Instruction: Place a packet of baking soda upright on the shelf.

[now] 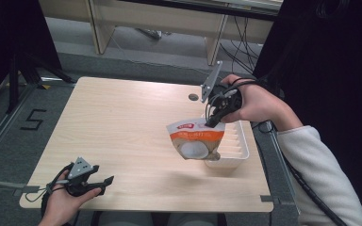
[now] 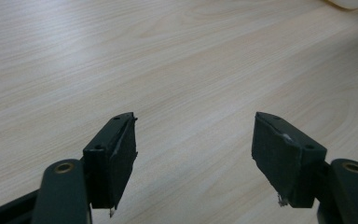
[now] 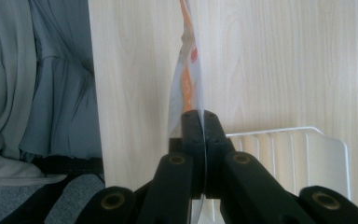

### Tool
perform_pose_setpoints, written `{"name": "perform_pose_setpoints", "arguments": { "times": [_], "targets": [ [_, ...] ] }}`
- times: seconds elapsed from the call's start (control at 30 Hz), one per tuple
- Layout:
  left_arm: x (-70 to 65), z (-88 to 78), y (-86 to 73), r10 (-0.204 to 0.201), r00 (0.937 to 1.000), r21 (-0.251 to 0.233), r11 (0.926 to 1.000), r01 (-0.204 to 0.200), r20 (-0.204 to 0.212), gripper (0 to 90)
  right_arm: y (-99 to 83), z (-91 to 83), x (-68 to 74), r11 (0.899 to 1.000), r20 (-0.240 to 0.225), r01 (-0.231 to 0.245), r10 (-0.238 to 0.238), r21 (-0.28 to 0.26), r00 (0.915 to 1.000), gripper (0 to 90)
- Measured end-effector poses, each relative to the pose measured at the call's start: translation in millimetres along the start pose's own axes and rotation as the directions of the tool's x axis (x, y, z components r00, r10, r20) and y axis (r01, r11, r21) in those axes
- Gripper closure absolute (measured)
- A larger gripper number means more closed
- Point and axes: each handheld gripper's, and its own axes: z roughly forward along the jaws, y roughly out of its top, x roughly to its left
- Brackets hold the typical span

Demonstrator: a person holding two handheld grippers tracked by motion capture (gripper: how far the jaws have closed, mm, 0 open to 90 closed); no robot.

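The orange-and-white pouch (image 1: 196, 140) is being held by its top edge, clamped in the right gripper (image 1: 214, 123), hanging just above the white tray (image 1: 243, 141). Setting down is being left undone. The left gripper (image 1: 107, 181) is being rested open, well apart, on the table (image 1: 122, 122).

Even, soft overhead light brightens the table (image 1: 122, 122); the room's edges fall dark. A faint shadow lies under the pouch (image 1: 195, 139). All views look slightly soft.
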Motion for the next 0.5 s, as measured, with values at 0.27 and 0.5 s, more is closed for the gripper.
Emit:
{"name": "perform_pose_setpoints", "arguments": {
  "times": [0.27, 0.5],
  "targets": [
    [-0.1, -0.2, 0.3, 0.001, 1.0000, 0.005, 1.0000, -0.001, -0.003, 30.0, -4.6, -7.1, -2.7, 0.999, 0.009, -0.032, 0.032, -0.004, 0.9994, 90.0],
    [0.0, -0.2, 0.2, 0.000, 1.0000, 0.005, 1.0000, 0.000, -0.002, 30.0, -11.5, -11.8, -10.1, 0.999, 0.014, -0.054, 0.054, -0.006, 0.9984, 90.0]
  ]
}}
